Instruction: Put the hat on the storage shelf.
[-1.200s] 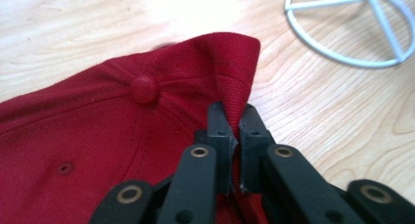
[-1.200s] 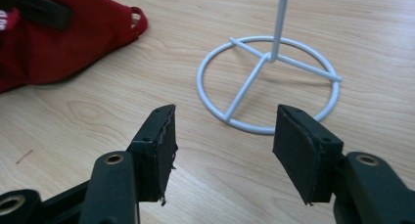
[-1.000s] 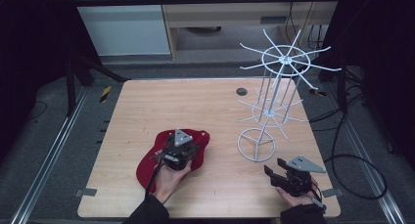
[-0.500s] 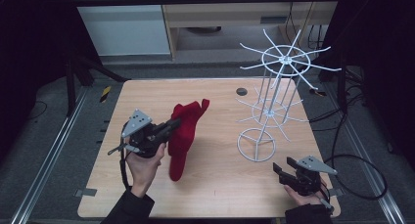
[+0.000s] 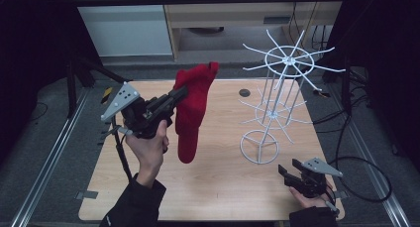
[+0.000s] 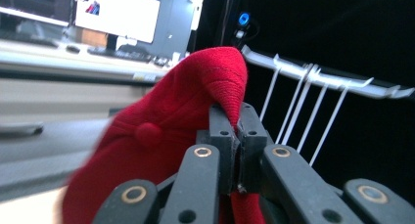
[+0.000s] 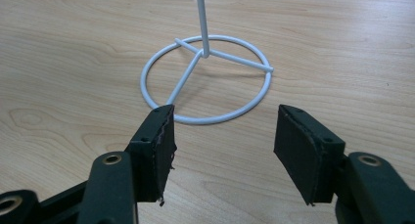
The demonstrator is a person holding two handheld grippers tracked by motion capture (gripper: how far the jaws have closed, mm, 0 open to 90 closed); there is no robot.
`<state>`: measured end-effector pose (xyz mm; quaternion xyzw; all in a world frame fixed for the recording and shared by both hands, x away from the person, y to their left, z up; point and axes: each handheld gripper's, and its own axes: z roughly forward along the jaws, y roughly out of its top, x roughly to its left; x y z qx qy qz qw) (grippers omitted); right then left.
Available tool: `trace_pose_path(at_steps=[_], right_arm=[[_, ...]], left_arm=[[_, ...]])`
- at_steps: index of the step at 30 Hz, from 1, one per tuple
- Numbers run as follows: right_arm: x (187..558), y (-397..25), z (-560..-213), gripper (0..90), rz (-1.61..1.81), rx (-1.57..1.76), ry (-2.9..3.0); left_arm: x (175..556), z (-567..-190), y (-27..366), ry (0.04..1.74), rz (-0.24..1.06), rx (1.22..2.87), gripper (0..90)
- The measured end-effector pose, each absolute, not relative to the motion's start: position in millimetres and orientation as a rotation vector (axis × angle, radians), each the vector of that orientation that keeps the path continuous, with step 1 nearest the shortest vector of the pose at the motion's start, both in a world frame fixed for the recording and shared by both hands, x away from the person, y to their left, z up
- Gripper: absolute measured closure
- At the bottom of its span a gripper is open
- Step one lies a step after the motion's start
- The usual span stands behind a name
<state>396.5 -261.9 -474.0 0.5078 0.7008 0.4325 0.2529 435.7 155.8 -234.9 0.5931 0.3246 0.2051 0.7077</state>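
Red cap (image 5: 192, 105) hangs from left gripper (image 5: 179, 94), beside white rack (image 5: 277, 88).

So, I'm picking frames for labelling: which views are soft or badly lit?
Left gripper view: the red cap is blurred at its left edge, the monitor glares. Right gripper view: sharp, evenly lit on the white rack's base. High view: table lit, surroundings dark.

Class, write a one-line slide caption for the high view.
Left claw holds a red cap aloft beside the white wire rack.
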Motion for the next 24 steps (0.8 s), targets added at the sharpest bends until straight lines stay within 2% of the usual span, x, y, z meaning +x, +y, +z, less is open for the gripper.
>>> trace_pose_path(at_steps=[12,21,24], right_arm=[[397,-263,-474,40.5,1.171,1.381,1.904],[397,-263,-474,40.4,1.178,1.38,1.906],[397,-263,-475,40.3,1.176,1.383,1.909]], left_arm=[[418,-196,130,0.599,0.444,1.302,87.7],[420,-214,99,0.576,0.413,1.409,87.0],[422,-224,96,0.574,0.389,1.449,83.8]])
